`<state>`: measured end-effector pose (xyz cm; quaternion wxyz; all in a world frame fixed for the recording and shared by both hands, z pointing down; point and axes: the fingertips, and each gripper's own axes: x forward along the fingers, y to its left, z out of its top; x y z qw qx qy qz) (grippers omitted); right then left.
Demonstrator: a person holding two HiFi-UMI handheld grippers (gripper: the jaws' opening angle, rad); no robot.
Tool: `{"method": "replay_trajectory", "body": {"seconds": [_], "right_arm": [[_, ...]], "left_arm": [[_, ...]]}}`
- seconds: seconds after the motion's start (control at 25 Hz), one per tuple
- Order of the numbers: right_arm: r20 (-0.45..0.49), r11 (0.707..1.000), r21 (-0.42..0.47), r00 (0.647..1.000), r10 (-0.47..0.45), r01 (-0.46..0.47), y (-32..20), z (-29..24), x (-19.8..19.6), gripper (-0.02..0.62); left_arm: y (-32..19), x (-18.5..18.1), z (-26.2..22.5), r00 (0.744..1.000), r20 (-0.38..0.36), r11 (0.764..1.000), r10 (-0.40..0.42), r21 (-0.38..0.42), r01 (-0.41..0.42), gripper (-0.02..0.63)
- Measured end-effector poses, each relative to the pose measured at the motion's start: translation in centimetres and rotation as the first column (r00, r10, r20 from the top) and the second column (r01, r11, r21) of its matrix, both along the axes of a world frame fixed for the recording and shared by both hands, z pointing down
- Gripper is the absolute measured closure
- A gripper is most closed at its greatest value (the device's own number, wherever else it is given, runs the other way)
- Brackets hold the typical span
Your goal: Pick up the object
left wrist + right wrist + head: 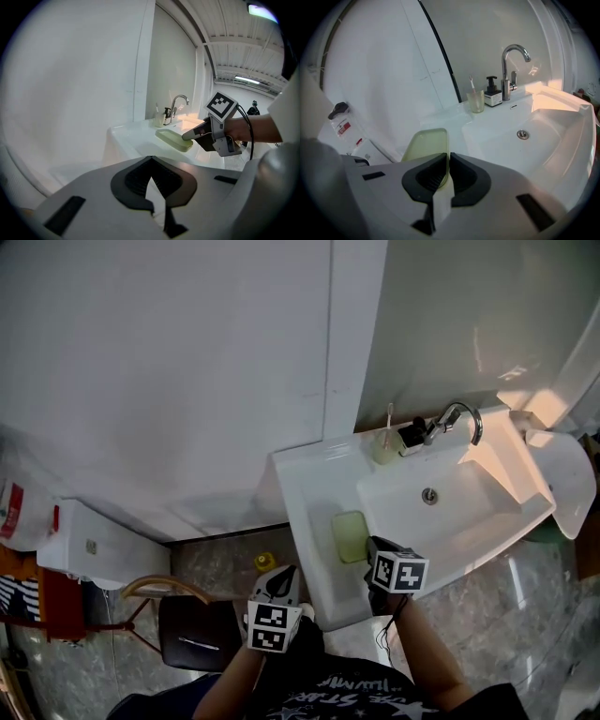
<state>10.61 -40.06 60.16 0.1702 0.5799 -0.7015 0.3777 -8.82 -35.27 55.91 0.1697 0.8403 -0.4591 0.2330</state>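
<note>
Now the right gripper [447,157] pinches the green tray [424,145] by its rim on the worktop [440,115]; the left gripper [150,161] is closed, empty.

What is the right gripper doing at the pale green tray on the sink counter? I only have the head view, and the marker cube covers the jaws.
Observer: The right gripper view shows the right gripper with its jaws shut on the near rim of the pale green tray.
Operator: And the left gripper, is it holding anything? From above I only see its cube.
Observer: No. In the left gripper view, the left gripper has its jaws shut with nothing between them.
</note>
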Motion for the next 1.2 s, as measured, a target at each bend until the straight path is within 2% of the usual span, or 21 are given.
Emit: {"method": "replay_trajectory", "body": {"seconds": [0.44, 0.64, 0.88, 1.2], "right_arm": [[0.051, 0.996, 0.087, 0.999, -0.008, 0.003, 11.7, -3.5, 4.3, 0.568], [0.057, 0.994, 0.105, 0.998, -0.021, 0.015, 17.8, -4.2, 6.1, 0.568], [0.055, 0.996, 0.084, 0.997, -0.047, 0.042, 24.3, -3.2, 6.9, 0.568], [0.044, 0.993, 0.076, 0.995, -0.094, 0.091, 28.9, -2.6, 6.0, 0.569]], "left_arm": [[10.9, 4.2, -2.8, 1.0, -0.015, 0.996, -0.027, 0.079, 0.028, 0.591], [16.8, 5.9, -3.2, 0.999, -0.03, 0.996, -0.043, 0.071, 0.045, 0.591], [23.6, 6.7, -3.4, 0.996, -0.046, 0.995, -0.082, 0.048, 0.085, 0.591], [28.8, 5.6, -3.3, 0.991, -0.049, 0.992, -0.121, 0.035, 0.123, 0.591]]}}
